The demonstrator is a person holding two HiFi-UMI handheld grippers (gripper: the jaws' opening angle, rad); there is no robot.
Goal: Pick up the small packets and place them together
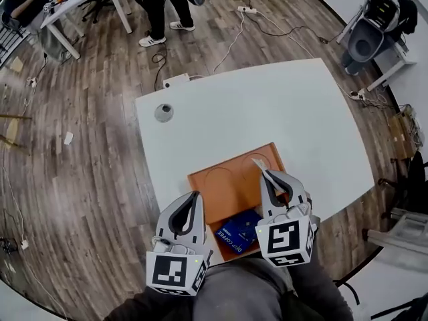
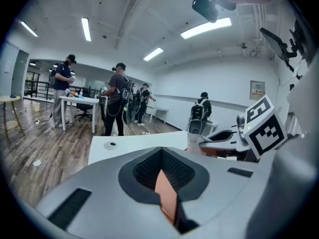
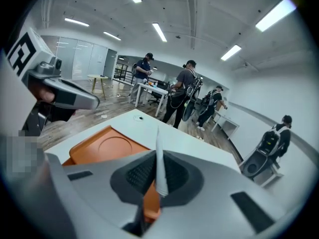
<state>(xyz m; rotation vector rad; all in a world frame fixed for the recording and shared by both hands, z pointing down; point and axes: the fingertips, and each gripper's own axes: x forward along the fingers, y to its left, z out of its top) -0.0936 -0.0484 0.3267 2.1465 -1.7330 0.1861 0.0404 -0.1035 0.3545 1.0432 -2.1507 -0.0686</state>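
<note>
Pinches a thin white packet (image 3: 159, 156) tight in the right gripper (image 3: 157, 180), low and right of the middle in the head view, above the orange tray (image 1: 224, 179). Stands on its edge there and pokes out past the jaw tips. On the near end of the tray, low in the middle and between both grippers, a blue packet (image 1: 239, 233) lying flat. At the lower left, by the tray's left edge, the left gripper (image 1: 194, 196), jaws close together. In the gap only a thin bit of orange, too hard to tell what. Under the tray, a white table (image 1: 267, 105) with a round cap (image 1: 164, 112) near its upper left corner. Far behind, at the top, people (image 1: 159, 9) on a wood floor (image 1: 80, 166).
</note>
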